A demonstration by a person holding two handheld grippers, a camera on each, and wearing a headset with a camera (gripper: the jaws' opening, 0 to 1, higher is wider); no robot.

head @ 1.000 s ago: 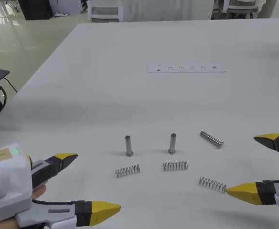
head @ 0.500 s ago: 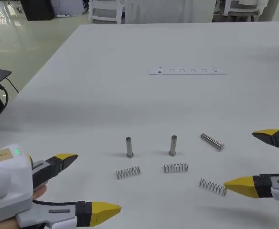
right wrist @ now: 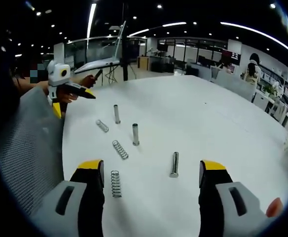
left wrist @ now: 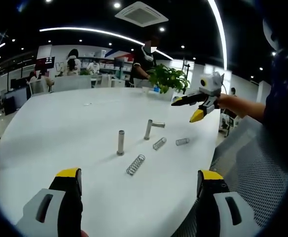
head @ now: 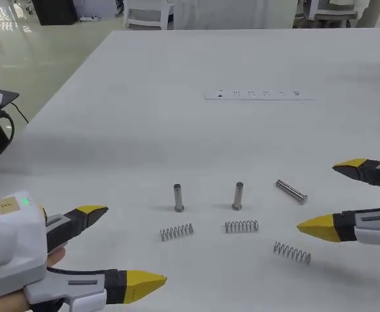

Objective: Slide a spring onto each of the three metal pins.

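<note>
Steel spring (head: 292,253) at the right end lies flat on the tabletop (head: 112,130), just beside the right claw (head: 330,197), on our side of its nearer tip, long axis running roughly left-right. We judge the right claw nearer than the left claw (head: 122,246); both gape wide, holding nothing. Beyond lies the toppled pin (head: 291,191). Marks on the far strip (head: 259,95) are too small to read.

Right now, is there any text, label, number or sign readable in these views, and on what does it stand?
Nothing is legible.
On the white strip lying on the table: dark marks, too small to read.
On the tan sticker on the left hand-held gripper: too blurred to read.
</note>
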